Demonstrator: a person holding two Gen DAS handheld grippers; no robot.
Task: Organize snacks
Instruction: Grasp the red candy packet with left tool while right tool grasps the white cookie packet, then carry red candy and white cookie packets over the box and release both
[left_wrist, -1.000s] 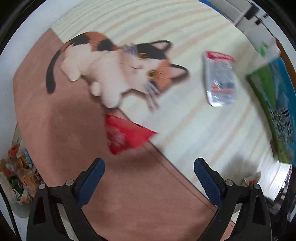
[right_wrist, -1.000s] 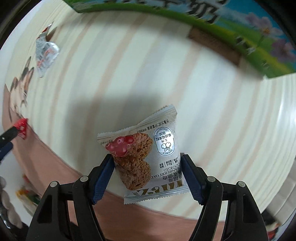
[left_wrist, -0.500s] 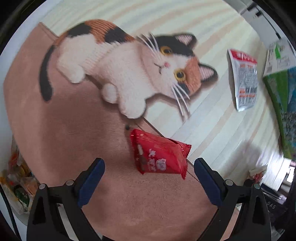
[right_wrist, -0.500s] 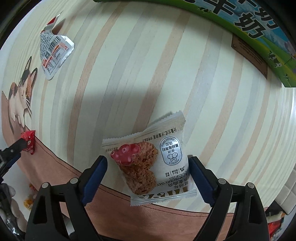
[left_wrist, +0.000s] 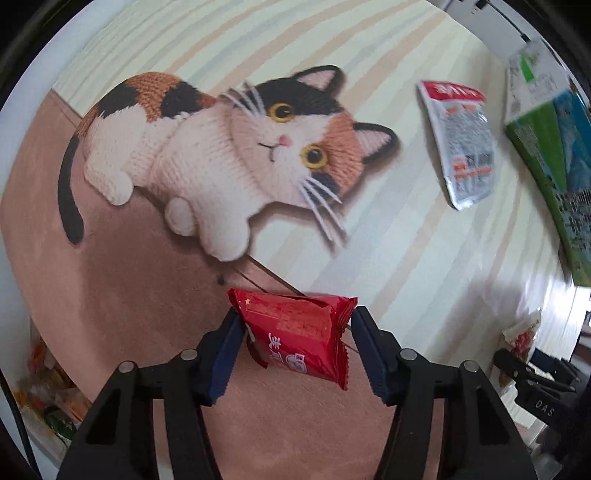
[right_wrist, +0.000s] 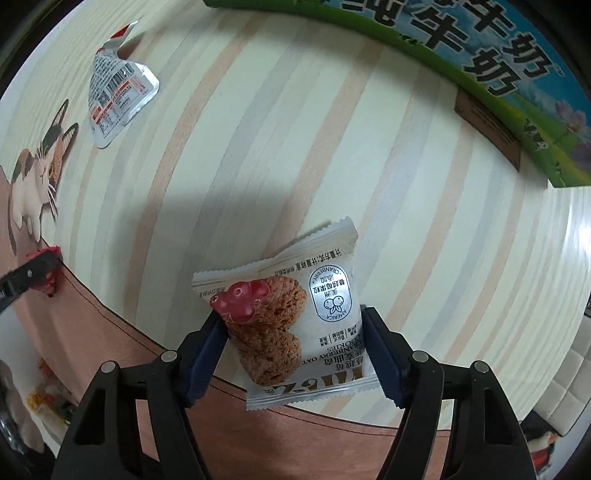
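My left gripper (left_wrist: 295, 326) is shut on a red snack packet (left_wrist: 301, 336), its blue pads pressing both sides, on the brown part of the table mat. My right gripper (right_wrist: 293, 323) is shut on a white cranberry oat cookie packet (right_wrist: 295, 321) near the mat's brown border. A silver-and-red pouch (left_wrist: 458, 140) lies flat on the striped mat, beyond the printed cat; it also shows in the right wrist view (right_wrist: 114, 92). The left gripper with the red packet (right_wrist: 46, 275) shows at the left edge of the right wrist view.
A green and blue milk carton box (left_wrist: 550, 162) lies at the mat's right side, also in the right wrist view (right_wrist: 480, 66). A printed calico cat (left_wrist: 221, 147) decorates the mat. A pile of assorted snacks (left_wrist: 48, 387) sits off the mat at lower left.
My left gripper moved up to the red packet and closed on it. My right gripper opened a little around the cookie packet half a second ago and has closed on it again.
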